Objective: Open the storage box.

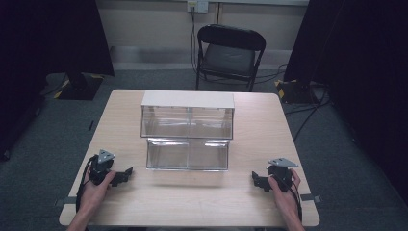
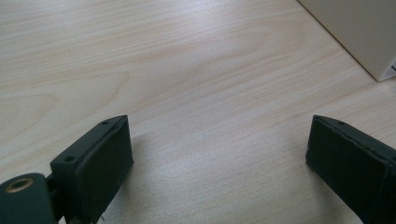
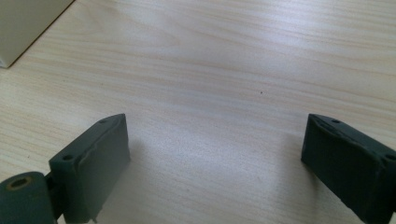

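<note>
Resting at the near edge of a pale wood-grain table (image 1: 192, 202), one black two-jaw gripper in each hand: left gripper (image 1: 126, 174) at the near left corner, right gripper (image 1: 256, 179) at the near right, both turned inward toward the middle. Jaws of both spread wide, holding nothing, bare tabletop between the pads in the left gripper view (image 2: 219, 154) and the right gripper view (image 3: 215, 154) alike. Hands (image 1: 96, 190) low on the wood, seemingly a ready posture ahead of any reach. Farther in, at the table's centre and well apart from both grippers, a clear plastic two-tier drawer cabinet with a white top (image 1: 187, 130); lower drawer (image 1: 187, 154) standing forward of the upper tier, probably pulled out for access, contents, if any, too faint to make out. A cream corner of the cabinet edging into the left gripper view (image 2: 359, 32) and the right gripper view (image 3: 23, 23). Beyond the table, a black folding chair (image 1: 230, 53) on grey carpet against the far wall, dark curtains on either side.
</note>
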